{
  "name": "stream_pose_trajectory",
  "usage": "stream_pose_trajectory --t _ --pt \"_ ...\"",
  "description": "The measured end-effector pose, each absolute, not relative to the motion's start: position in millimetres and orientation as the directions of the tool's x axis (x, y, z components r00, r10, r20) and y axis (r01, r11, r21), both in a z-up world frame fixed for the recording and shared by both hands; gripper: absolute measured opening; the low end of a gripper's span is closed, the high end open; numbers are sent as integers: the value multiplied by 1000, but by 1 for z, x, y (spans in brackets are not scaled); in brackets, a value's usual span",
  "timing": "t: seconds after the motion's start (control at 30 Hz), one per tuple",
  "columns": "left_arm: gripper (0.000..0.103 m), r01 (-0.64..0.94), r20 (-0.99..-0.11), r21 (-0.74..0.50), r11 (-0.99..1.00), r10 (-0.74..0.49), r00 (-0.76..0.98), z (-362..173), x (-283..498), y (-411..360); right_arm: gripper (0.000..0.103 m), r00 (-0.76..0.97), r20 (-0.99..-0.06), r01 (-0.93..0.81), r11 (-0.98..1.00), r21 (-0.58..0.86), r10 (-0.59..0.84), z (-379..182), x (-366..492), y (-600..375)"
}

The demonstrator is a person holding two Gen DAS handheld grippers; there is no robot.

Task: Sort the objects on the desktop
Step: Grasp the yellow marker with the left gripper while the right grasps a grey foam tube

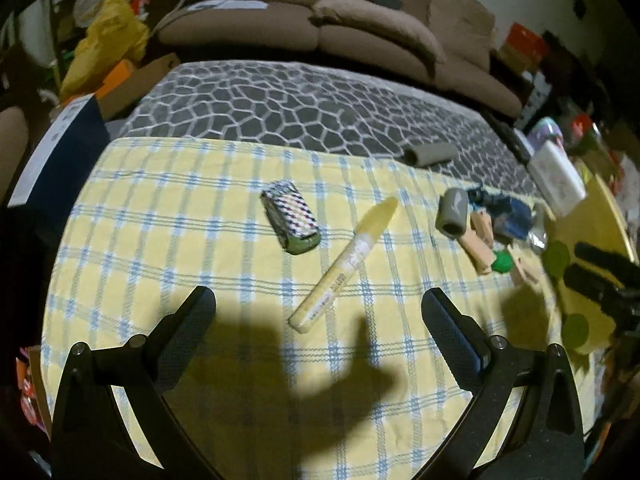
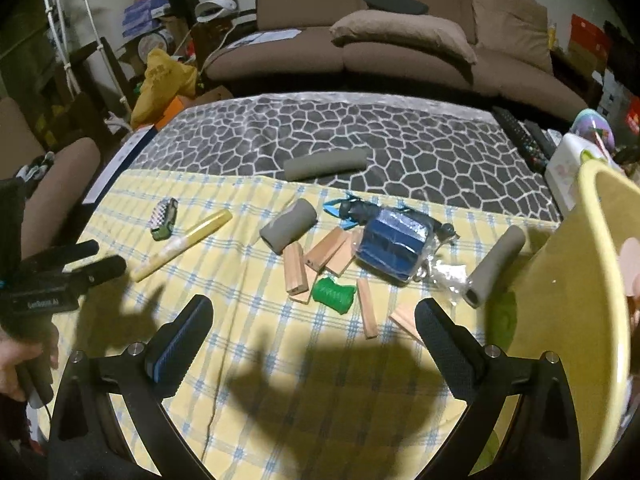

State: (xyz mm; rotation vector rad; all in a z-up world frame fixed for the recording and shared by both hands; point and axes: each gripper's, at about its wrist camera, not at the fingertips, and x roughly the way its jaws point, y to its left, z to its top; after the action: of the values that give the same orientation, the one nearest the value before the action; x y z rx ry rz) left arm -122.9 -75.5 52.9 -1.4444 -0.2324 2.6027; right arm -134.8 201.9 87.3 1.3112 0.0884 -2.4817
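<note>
A yellow marker pen [image 1: 344, 266] lies on the yellow checked cloth [image 1: 180, 248], just ahead of my open, empty left gripper [image 1: 318, 316]. A small patterned toy car [image 1: 291, 217] sits beyond it. My right gripper [image 2: 314, 320] is open and empty above several wooden blocks [image 2: 320, 254], a green spool [image 2: 334, 294], a blue wrapped pack [image 2: 394, 246] and grey foam tubes [image 2: 289, 226]. The pen [image 2: 182, 244] and car [image 2: 164, 218] also show in the right wrist view. The left gripper shows there at the left edge [image 2: 100, 258].
A yellow basin [image 2: 580, 280] stands at the right edge of the table. Another grey foam tube [image 2: 326, 164] lies on the dark patterned cover [image 2: 360, 132] behind the cloth. Remotes [image 2: 520, 136] and a white box [image 2: 568, 160] sit far right. A brown sofa [image 2: 400, 36] is behind.
</note>
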Motion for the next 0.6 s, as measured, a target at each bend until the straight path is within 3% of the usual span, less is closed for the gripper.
stream_pose_trajectory --t 0.1,0.17,0.23,0.33,0.4,0.47,0.6 --pt "100 -91 -839 -175 -980 196 -507 46 -129 -65 102 -519 -813 306 -946 111 -263 82 -139 208" --pt "87 -110 -845 -154 -982 189 -500 40 -134 -59 102 -518 -814 294 -948 118 -262 79 -141 212" --pt "82 -122 -849 -136 -983 180 -496 36 -140 -56 102 -516 -815 288 -950 124 -263 78 -142 215" --pt "80 -150 -856 -125 -981 183 -484 29 -146 -48 102 -516 -814 284 -950 131 -267 77 -142 218" --pt "72 -159 -862 -108 -981 172 -477 23 -149 -44 102 -519 -809 287 -948 138 -275 77 -145 217" --pt "56 -161 -869 -89 -983 155 -469 18 -152 -41 102 -522 -806 294 -946 138 -280 77 -149 214" --pt "49 -188 -866 -44 -981 132 -483 13 -153 -37 102 -526 -796 321 -937 141 -300 80 -156 202"
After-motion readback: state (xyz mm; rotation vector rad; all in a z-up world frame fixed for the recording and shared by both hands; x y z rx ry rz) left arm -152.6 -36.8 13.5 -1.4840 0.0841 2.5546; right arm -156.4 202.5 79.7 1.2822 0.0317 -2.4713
